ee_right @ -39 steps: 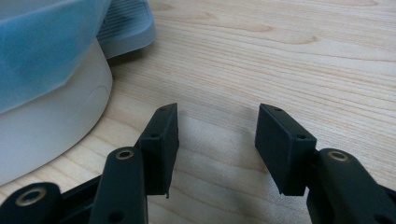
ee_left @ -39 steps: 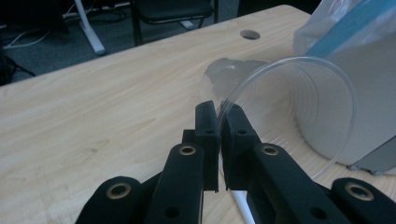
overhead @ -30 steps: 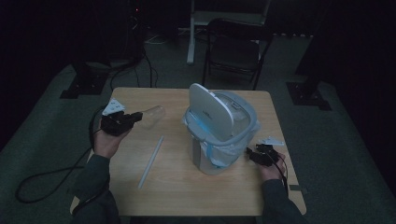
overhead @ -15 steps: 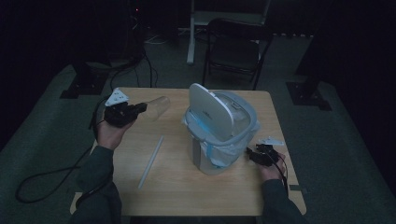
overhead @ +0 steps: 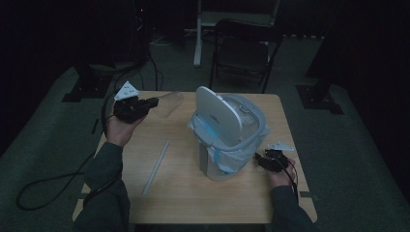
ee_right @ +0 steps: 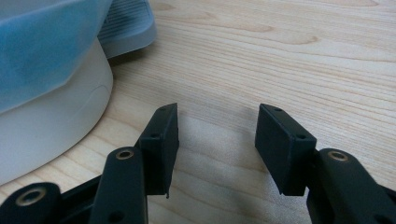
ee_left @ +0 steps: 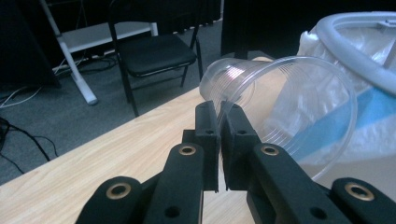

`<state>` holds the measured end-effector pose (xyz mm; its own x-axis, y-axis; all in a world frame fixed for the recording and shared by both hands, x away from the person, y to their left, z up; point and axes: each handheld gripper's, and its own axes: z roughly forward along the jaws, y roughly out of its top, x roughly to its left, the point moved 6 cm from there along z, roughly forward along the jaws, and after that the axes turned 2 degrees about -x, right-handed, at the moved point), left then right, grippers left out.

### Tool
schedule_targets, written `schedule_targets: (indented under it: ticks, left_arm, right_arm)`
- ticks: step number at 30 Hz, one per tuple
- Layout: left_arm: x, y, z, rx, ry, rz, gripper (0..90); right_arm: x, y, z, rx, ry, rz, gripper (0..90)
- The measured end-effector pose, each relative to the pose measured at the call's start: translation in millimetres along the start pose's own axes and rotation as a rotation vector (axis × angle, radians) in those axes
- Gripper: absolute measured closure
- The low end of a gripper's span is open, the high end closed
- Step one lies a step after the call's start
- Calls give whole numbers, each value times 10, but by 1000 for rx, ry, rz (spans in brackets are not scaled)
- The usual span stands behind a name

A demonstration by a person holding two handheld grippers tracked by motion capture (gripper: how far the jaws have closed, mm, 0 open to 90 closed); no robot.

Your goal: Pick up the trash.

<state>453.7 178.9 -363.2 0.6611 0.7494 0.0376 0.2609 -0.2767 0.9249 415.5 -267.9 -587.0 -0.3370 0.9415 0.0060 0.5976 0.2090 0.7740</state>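
A clear plastic cup [ee_left: 280,112], ribbed and empty, lies tilted on its side at upper left of the high view, rim pinched.

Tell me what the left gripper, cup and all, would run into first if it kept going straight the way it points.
Probably the bin: the left gripper, shut on the clear cup's rim, aims toward the lined white bin and its raised lid. The cup would touch first. Depth is unclear, so it might pass just behind the bin.

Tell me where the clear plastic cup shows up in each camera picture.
High view: clear plastic cup at upper left of the table, held out from the left gripper.
Left gripper view: centre right, its rim pinched between the jaws.
Right gripper view: not in it.
Shared landmark: the white lined bin.
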Motion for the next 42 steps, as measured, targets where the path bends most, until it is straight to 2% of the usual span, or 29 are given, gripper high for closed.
schedule_targets:
  ticks: [20,42]
  left_arm:
    - [-141,307,155,-47,-50,11,873]
    - [-283,520,342,-66,-97,6,872]
  right_arm:
    - [4,1,0,0,1,-2,484]
    - [4,0,0,0,2,-3,484]
